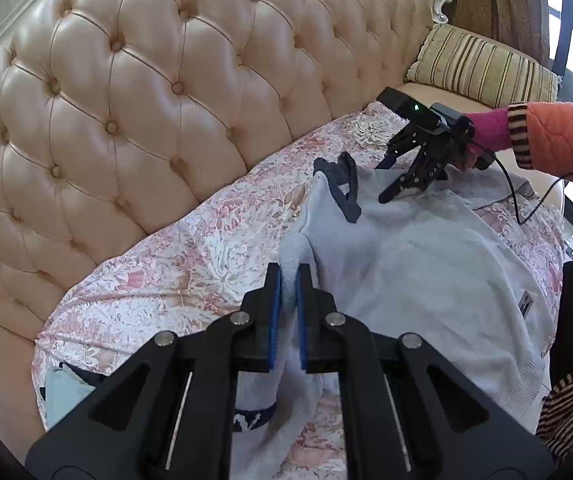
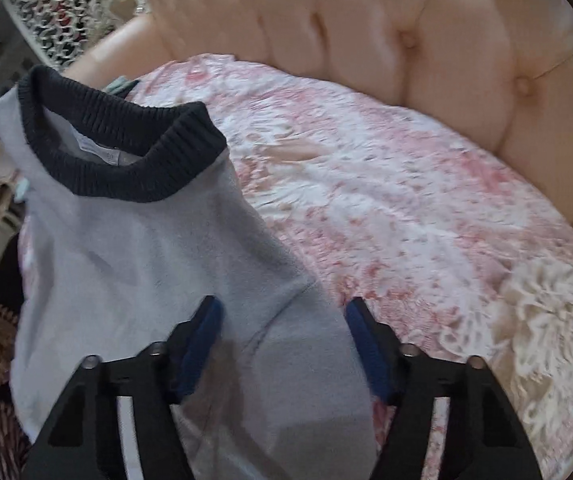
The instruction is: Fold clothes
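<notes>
Left gripper clamped on pale blue fleece sweater, frame centre; right gripper jaws apart above it.

close wrist views, shared sweater

The left hand-held gripper is black, with blue pads and silver pivot screws. The right hand-held gripper is black too, carrying a green light and trailing a black cable toward 4 o'clock. An orange quilted sleeve covers a striped cuff and magenta glove.
</notes>
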`<state>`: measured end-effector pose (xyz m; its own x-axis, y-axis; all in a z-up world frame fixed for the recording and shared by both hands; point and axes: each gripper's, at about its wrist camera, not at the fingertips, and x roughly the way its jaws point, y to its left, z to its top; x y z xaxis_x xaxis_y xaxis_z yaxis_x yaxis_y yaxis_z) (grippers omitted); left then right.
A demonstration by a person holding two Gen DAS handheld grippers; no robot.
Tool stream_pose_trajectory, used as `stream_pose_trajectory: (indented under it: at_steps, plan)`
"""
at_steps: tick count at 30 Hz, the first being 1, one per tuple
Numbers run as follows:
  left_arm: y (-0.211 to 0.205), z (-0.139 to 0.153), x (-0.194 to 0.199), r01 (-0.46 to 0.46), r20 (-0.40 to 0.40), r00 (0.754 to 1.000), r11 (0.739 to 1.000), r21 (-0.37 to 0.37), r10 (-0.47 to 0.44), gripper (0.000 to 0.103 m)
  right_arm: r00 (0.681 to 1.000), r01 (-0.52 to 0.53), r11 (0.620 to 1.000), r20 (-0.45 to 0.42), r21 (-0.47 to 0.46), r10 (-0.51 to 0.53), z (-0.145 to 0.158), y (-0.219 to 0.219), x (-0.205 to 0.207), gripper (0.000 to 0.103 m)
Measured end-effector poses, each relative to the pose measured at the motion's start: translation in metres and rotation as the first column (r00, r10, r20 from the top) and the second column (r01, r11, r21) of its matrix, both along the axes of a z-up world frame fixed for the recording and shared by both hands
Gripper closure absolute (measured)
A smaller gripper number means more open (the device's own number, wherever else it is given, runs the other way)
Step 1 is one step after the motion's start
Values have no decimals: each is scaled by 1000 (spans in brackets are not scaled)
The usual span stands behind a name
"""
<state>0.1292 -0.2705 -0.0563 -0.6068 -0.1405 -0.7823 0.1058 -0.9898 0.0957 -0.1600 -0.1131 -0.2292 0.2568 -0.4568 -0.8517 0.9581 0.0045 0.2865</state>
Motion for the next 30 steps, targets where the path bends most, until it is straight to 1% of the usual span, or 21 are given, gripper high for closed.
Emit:
stream_pose_trajectory:
  at_steps: [1, 2, 3, 5, 7, 9, 12, 15, 17, 19, 21, 24, 25, 27, 28, 30]
  plan:
    - [-1, -1, 0, -4, 3, 1000, 1000, 1, 4, 94, 1000, -5, 1000, 19, -8, 5, 1, 2, -2, 70]
    - [-2, -3, 0, -9, 6, 1000, 1000, 1, 9, 94, 999, -2, 1000, 35, -10, 2, 2, 3, -4, 77]
    - [-3, -4, -1, -14, 8, 1000, 1000, 2, 14, 94, 999, 6, 1000, 41, -9, -6, 3, 5, -4, 82]
    - [-7, -8, -2, -35, 6, 999, 999, 9, 35, 94, 1000, 21, 1000, 6, -9, -21, 8, 9, 4, 92]
    - [-9, -10, -3, -59, 1, 998, 998, 9, 59, 94, 998, 36, 999, -56, -13, -36, 14, 13, 13, 92]
    - [-11, -11, -2, -87, -8, 996, 996, 10, 87, 94, 987, 75, 996, -141, -54, -82, 31, 20, 23, 93]
    - [-11, -8, 4, -122, -22, 992, 992, -17, 122, 94, 964, 145, 974, -197, -174, -179, 69, 44, 38, 93]
    - [-6, 4, 19, -154, -66, 986, 988, -21, 152, 94, 930, 199, 944, -254, -262, -266, 102, 75, 65, 93]
    - [-3, 14, 30, -172, -101, 980, 985, -17, 170, 94, 898, 230, 921, -295, -315, -326, 123, 98, 87, 93]
    - [8, 28, 46, -176, -146, 974, 984, -24, 171, 94, 852, 263, 892, -345, -369, -394, 146, 120, 115, 93]
    - [26, 46, 64, -167, -195, 968, 985, -45, 156, 94, 796, 291, 854, -386, -431, -466, 174, 143, 145, 93]
    - [60, 84, 99, -145, -282, 952, 987, -71, 119, 94, 702, 299, 792, -439, -532, -561, 221, 179, 198, 93]
    - [70, 97, 111, -137, -311, 945, 987, -80, 106, 94, 675, 299, 770, -446, -563, -588, 236, 192, 215, 93]
    - [91, 122, 135, -119, -358, 931, 988, -95, 77, 94, 641, 290, 733, -444, -616, -627, 269, 217, 247, 93]
    - [103, 137, 150, -107, -381, 923, 988, -112, 57, 94, 625, 280, 722, -451, -632, -637, 284, 229, 263, 93]
    - [126, 163, 178, -86, -420, 907, 986, -140, 19, 94, 593, 250, 714, -479, -654, -647, 314, 251, 293, 93]
